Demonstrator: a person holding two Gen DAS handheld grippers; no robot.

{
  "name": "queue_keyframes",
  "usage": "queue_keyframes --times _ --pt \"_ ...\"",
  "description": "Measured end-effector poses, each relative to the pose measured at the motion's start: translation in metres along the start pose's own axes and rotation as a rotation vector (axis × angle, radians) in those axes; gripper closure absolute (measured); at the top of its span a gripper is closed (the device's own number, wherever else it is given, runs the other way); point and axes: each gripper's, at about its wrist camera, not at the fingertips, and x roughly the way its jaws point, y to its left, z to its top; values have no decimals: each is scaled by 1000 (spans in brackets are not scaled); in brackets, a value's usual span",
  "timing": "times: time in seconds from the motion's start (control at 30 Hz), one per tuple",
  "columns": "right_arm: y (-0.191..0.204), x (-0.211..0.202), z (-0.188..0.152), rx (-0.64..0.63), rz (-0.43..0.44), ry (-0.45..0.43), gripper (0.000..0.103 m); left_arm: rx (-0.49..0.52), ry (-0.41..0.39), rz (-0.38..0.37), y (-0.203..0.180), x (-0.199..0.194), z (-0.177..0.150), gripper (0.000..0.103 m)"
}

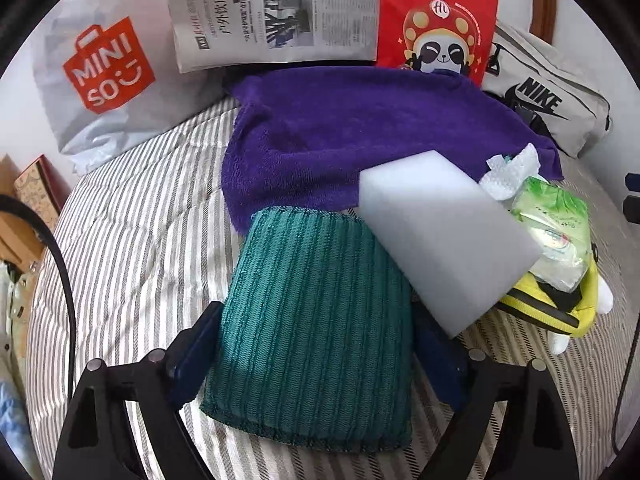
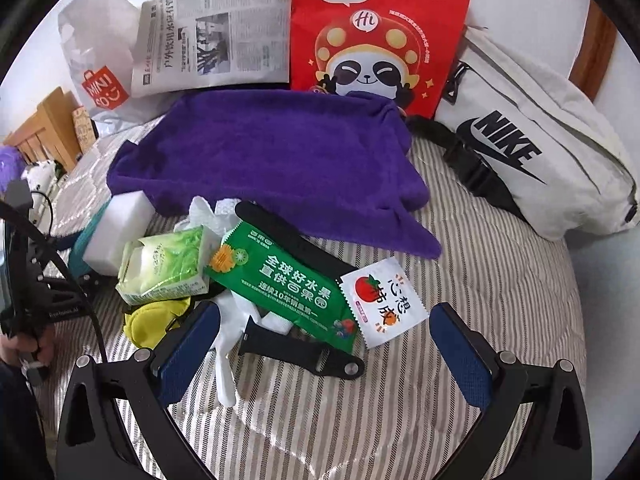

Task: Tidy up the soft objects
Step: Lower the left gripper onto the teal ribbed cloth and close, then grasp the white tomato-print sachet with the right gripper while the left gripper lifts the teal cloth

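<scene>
- Left gripper point(image 1: 316, 360) spread wide, blue pads flanking a teal ribbed sponge pad point(image 1: 312, 328) that lies flat on the striped bedcover point(image 1: 132, 248); whether the pads press on its sides cannot be told.
- Touching the teal pad's right upper corner, a white foam block point(image 1: 444, 236), tilted and propped over a yellow plush toy point(image 1: 560, 304).
- Leaning on the block's right side, a green tissue pack point(image 1: 556, 232) with a crumpled white tissue point(image 1: 508, 172) at its top.
- Beyond both, a purple towel point(image 1: 360, 136) spread loosely, its near edge tucked under the teal pad and the foam block.
- Right gripper point(image 2: 324, 352) open, nothing pinched, jaws either side of a black strap point(image 2: 304, 352) and a white plastic glove point(image 2: 228, 344) on the cover.
- Just ahead of the pads, a green snack wrapper point(image 2: 280, 280) overlapping the strap, with a white tomato-print sachet point(image 2: 380, 304) touching its right end.
- Along the back, propped upright: a grey Miniso bag point(image 1: 108, 76), a folded newspaper point(image 1: 272, 12), a red panda-print paper bag point(image 1: 436, 20).
- At far right, a white Nike waist bag point(image 2: 532, 152) lying on the bedcover, well apart from the pile.
- At the left edge of the right wrist view, a hand point(image 2: 24, 344) gripping the other tool's handle.
</scene>
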Motion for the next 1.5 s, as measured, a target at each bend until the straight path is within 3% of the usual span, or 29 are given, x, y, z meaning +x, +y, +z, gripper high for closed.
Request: queue_keyframes --times 0.3,0.4,0.57,0.83,0.97,1.03,1.13,1.27,1.47,1.5 --pt "-37 12 -12 50 23 17 0 -100 39 33 4 -21 -23 15" --pt "-45 22 -17 42 -5 32 0 -83 19 79 0 -22 -27 14" --pt "-58 45 -20 76 -28 42 1 -101 -6 77 1 -22 -30 12" --pt "-49 81 -19 3 -35 40 8 -102 -5 80 -1 -21 -32 10" --pt "-63 88 -18 82 14 12 9 -102 -5 74 -2 -21 -32 10" --pt "-67 86 -17 90 -16 -4 33 -103 -5 72 0 -20 -31 10" --pt "-70 81 -17 85 -7 6 51 -103 -5 73 0 -20 -32 10" --pt "-68 77 -18 70 -10 18 64 -104 -6 71 0 -20 -32 10" --pt "-81 74 -16 138 18 39 72 -104 -7 71 0 -19 -32 11" --pt "-83 72 -16 147 12 44 77 -105 -9 69 0 -20 -32 12"
